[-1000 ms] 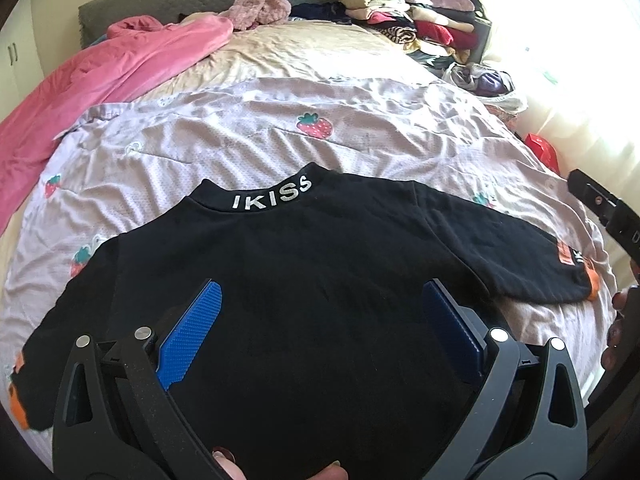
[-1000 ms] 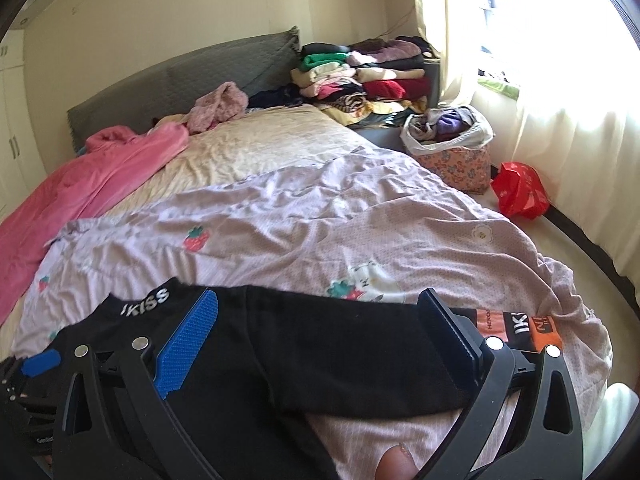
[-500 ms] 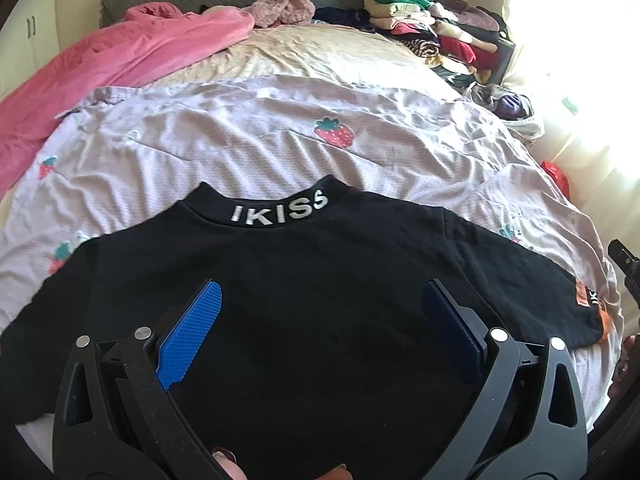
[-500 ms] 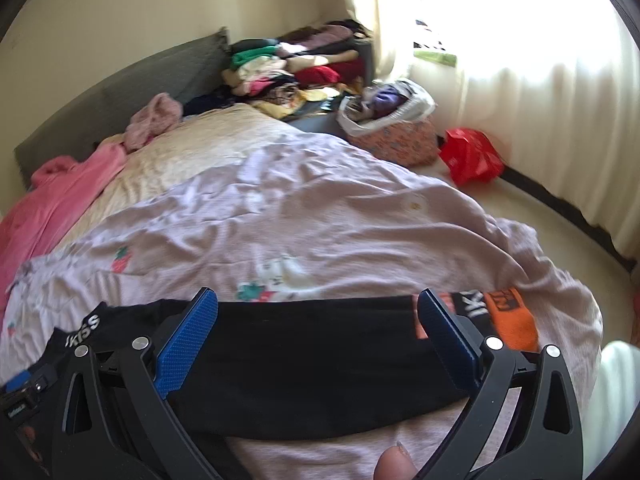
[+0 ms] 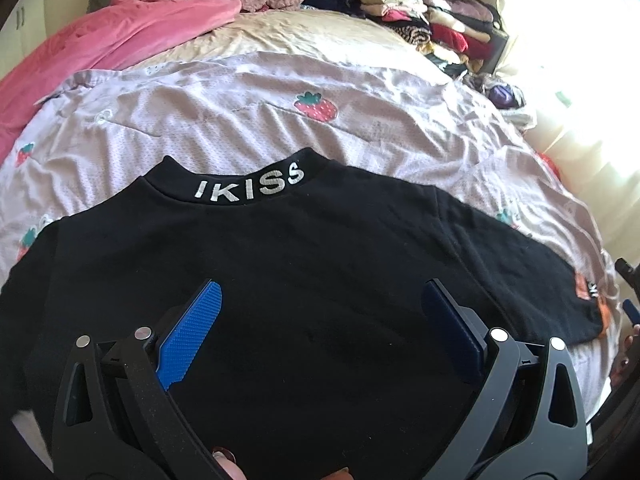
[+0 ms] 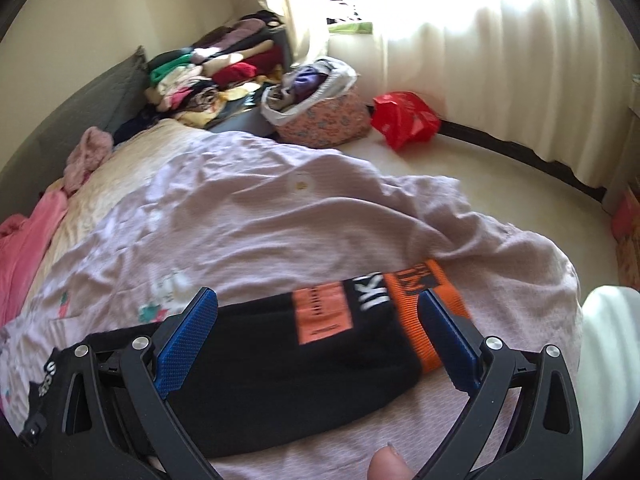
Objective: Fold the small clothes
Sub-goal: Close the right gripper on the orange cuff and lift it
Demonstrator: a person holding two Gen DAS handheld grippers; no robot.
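Bed (image 5: 360, 120); tongs (image 5: 320, 328) spread over sweatshirt (image 5: 300, 260)

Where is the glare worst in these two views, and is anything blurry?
Left wrist view: window light blows out the upper right; black sweater stays sharp. Right wrist view: curtain is overexposed, and the orange cuff looks slightly smeared.

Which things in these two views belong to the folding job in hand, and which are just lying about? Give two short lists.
Belong to the job:
black sweatshirt, spread flat
its orange-cuffed sleeve
left gripper, open
right gripper, open
lilac strawberry sheet beneath

Just lying about:
pink blanket
stacked clothes
floral basket
red bag
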